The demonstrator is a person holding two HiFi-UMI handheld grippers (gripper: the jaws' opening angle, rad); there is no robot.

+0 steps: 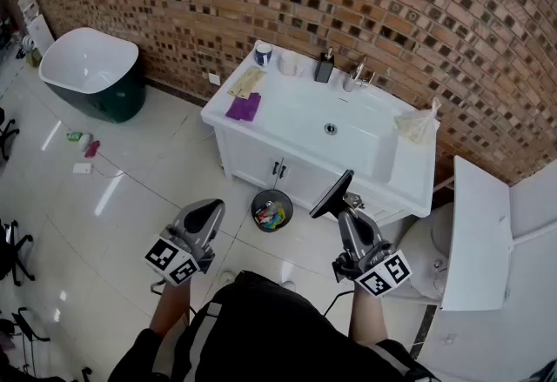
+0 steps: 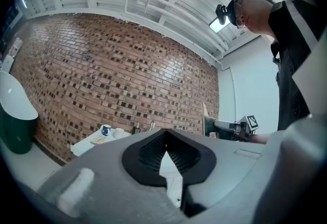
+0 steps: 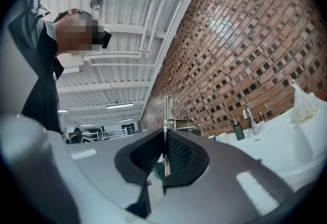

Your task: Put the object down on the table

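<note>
My right gripper [image 1: 348,203] is shut on a thin flat dark panel [image 1: 332,194], which sticks up and forward from its jaws. In the right gripper view the panel [image 3: 166,110] shows edge-on, clamped between the pads of the right gripper [image 3: 165,139]. It hangs in the air in front of the white vanity counter [image 1: 287,102], short of its front edge. My left gripper [image 1: 209,213] is held at the left, over the floor, shut with nothing in it [image 2: 164,136]. From the left gripper view, the panel [image 2: 204,118] stands upright in the right gripper [image 2: 225,127].
On the counter are a sink basin [image 1: 335,123], faucet [image 1: 357,76], soap dispenser [image 1: 325,67], two cups [image 1: 264,52], purple cloth [image 1: 244,107] and a plastic bag [image 1: 419,123]. A waste bin [image 1: 271,210] stands on the floor, a bathtub [image 1: 91,71] at left, a toilet [image 1: 474,232] at right.
</note>
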